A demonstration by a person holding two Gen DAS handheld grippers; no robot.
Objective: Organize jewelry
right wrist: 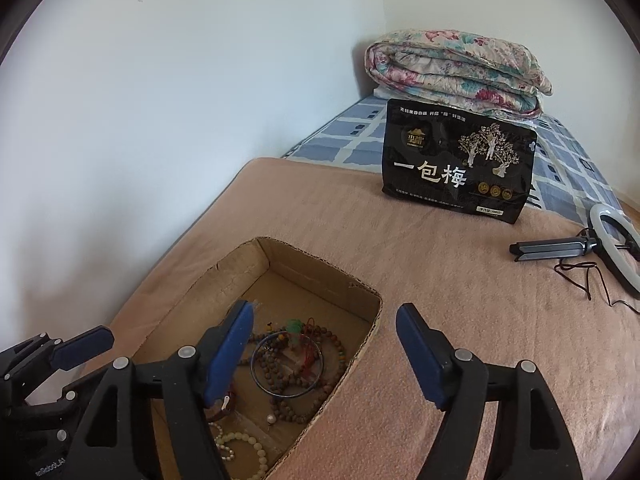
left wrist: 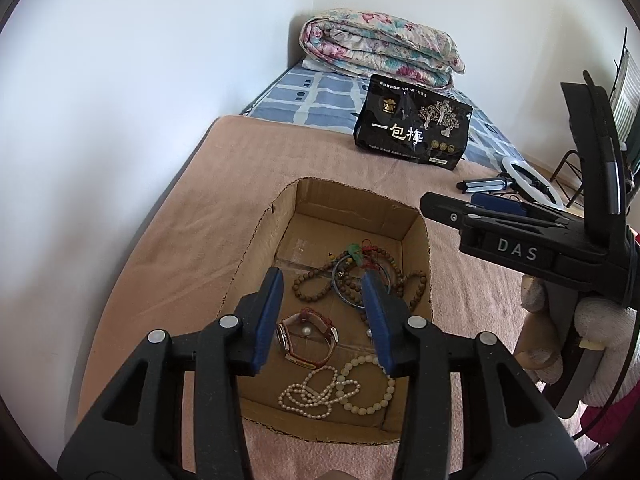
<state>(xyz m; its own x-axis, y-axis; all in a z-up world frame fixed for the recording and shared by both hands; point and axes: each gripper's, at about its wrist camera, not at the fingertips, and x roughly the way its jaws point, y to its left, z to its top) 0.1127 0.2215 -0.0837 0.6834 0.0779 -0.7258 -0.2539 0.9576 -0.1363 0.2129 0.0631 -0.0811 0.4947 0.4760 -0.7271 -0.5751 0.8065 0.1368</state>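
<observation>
An open cardboard box (left wrist: 256,240) sits on a pink blanket; it also shows in the right wrist view (right wrist: 360,344). Inside lie brown bead strings (left wrist: 316,284), a blue bangle (left wrist: 344,300), a red-strapped watch (left wrist: 308,340), white pearl strands (left wrist: 312,394) and a pale bead bracelet (left wrist: 368,404). My left gripper (left wrist: 324,312) is open and empty, hovering over the box. My right gripper (right wrist: 326,344) is open and empty above the box's right rim; it also appears in the left wrist view (left wrist: 480,208). The bangle (right wrist: 286,364) and beads (right wrist: 296,404) show between its fingers.
A black snack bag (left wrist: 412,132) stands at the back of the blanket (left wrist: 192,216). A ring light on a small tripod (right wrist: 612,240) with a cord lies to the right. A folded floral quilt (left wrist: 380,48) sits on the blue checked sheet. A white wall runs along the left.
</observation>
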